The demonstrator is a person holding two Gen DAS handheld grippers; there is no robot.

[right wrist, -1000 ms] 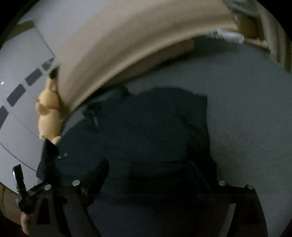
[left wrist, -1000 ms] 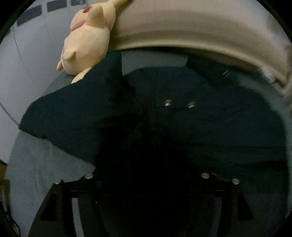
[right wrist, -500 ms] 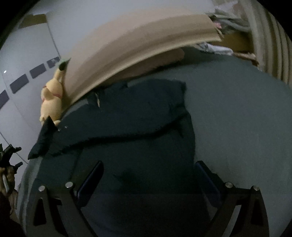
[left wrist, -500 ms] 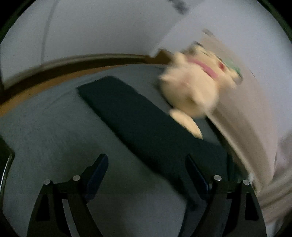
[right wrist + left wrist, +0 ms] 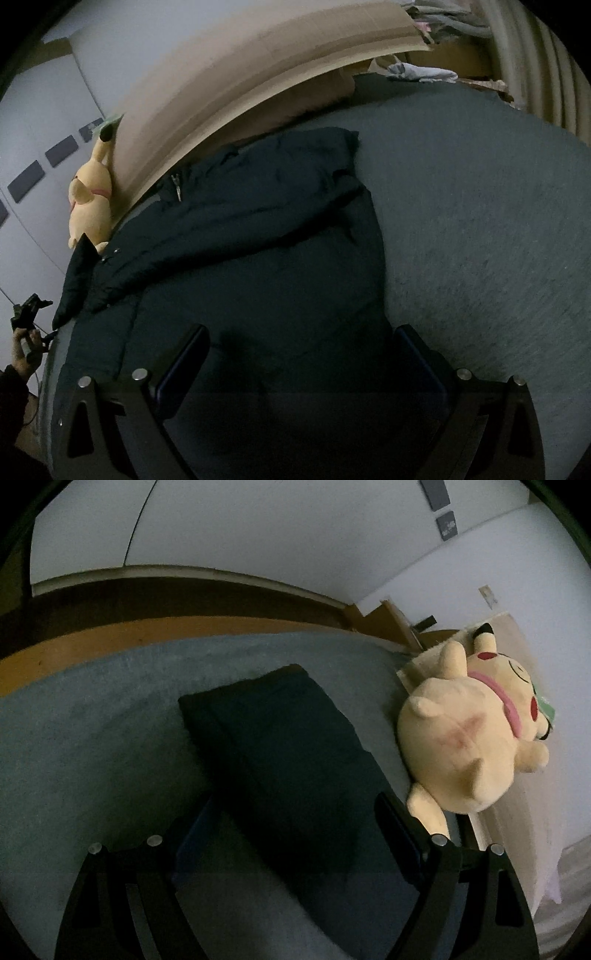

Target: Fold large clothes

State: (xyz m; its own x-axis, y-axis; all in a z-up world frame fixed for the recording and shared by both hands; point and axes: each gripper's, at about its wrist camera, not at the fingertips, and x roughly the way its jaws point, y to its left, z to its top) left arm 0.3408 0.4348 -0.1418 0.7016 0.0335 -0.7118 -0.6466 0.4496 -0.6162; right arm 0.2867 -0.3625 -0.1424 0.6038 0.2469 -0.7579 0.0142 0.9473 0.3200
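Note:
A dark padded jacket lies spread on the grey bed cover, one sleeve folded across its chest. Its other sleeve stretches out flat over the cover towards the plush toy. My left gripper hangs open over that sleeve, a finger on each side and neither pad pressing on it. In the right wrist view it shows small at the far left, in a hand. My right gripper stands open above the jacket's lower part, with nothing gripped.
A yellow plush toy lies against the beige headboard, close to the right of the sleeve. Wooden floor and a white wall run beyond the bed's edge. Crumpled clothes sit at the far corner.
The left gripper let go of the dark cloth, rolled and swung left to the outstretched sleeve. A sleeve now lies folded across the jacket. The right gripper sank a little and opened wider.

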